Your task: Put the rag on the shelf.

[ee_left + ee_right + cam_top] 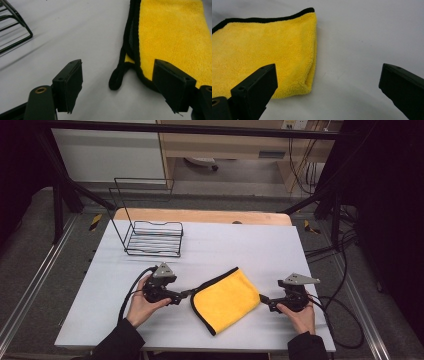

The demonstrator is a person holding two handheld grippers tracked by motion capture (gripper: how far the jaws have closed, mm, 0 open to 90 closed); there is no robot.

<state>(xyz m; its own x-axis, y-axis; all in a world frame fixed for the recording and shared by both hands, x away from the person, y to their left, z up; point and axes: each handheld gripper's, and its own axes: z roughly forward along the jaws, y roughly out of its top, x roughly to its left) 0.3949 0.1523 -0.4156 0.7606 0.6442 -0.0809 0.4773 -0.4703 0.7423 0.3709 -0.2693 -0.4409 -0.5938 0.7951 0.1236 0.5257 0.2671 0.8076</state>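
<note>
1. The yellow cloth (225, 299) lies folded on the white bench (150, 330), in front of the wire rack (154, 239); its long axis runs diagonally, one far corner pointing away from the person.
2. The left gripper (186, 293), fingers (68, 83) apart around the cloth's black loop (117, 77), should centre before pinching.
3. The right gripper (263, 300) waits wide apart at the cloth's opposite corner.

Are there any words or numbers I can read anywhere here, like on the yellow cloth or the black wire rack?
None can be read.
The yellow cloth is plain, with a black edge.
The wire rack has no label.
The white table has no writing.
</note>
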